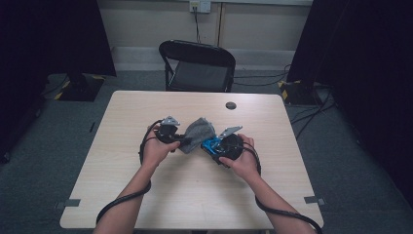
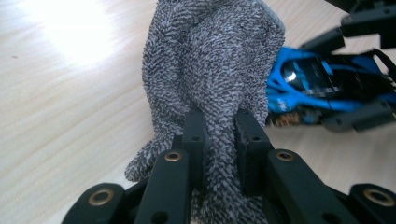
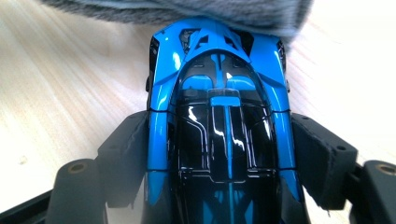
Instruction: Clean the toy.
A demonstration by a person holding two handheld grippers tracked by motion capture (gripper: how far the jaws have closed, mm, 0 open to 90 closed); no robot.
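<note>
A grey terry cloth (image 1: 198, 132) hangs bunched between my two grippers above the middle of the table. My left gripper (image 1: 181, 141) is shut on the cloth (image 2: 210, 70), its black pads (image 2: 194, 133) pinching a fold. A blue and black toy car (image 3: 219, 121) sits lengthwise between the jaws of my right gripper (image 3: 219, 154), which is shut on its sides. The far end of the car touches the cloth (image 3: 187, 9). In the high view the car (image 1: 212, 145) lies just right of the cloth, in my right gripper (image 1: 216, 146). The car (image 2: 322, 84) also appears beyond the cloth in the left gripper view.
The light wooden table (image 1: 195, 195) has a small dark round disc (image 1: 231, 105) near its far edge. A black folding chair (image 1: 197, 66) stands behind the table. Cables trail from both grippers along the forearms toward the near edge. Dark stands flank the table on the carpet.
</note>
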